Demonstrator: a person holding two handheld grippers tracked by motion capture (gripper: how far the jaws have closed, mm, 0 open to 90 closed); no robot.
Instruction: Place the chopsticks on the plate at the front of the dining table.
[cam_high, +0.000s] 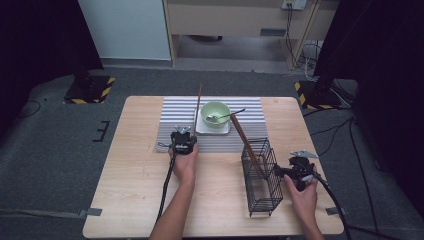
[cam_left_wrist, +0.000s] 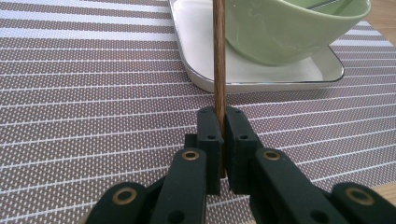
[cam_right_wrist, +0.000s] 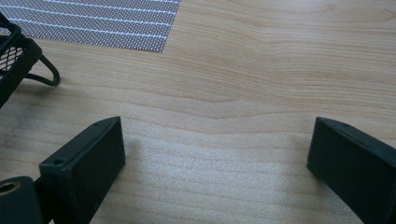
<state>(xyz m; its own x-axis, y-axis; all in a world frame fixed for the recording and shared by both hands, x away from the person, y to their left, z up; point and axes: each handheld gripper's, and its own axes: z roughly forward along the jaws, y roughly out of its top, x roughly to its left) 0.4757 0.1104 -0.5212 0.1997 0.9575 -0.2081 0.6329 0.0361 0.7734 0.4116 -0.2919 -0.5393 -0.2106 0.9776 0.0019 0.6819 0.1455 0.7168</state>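
Observation:
My left gripper (cam_high: 184, 133) rests on the striped placemat (cam_high: 175, 120), shut on the near end of a brown chopstick (cam_high: 198, 102). The chopstick runs away from me along the left side of the white plate (cam_high: 204, 129). In the left gripper view the chopstick (cam_left_wrist: 219, 56) is clamped between the jaws of the left gripper (cam_left_wrist: 223, 126). A green bowl (cam_high: 215, 112) with a spoon (cam_high: 229, 116) stands on the plate. A second chopstick (cam_high: 245, 140) leans in the black wire basket (cam_high: 260, 177). My right gripper (cam_high: 287, 169) is open just right of the basket, and in its own view (cam_right_wrist: 217, 144) it holds nothing.
The right gripper view shows bare wooden table (cam_right_wrist: 257, 70) between the jaws, the basket's corner (cam_right_wrist: 18, 60) at the left and the placemat's edge (cam_right_wrist: 93, 18) at the top. In the left gripper view, bowl (cam_left_wrist: 289, 28) and plate (cam_left_wrist: 280, 77) sit just ahead to the right.

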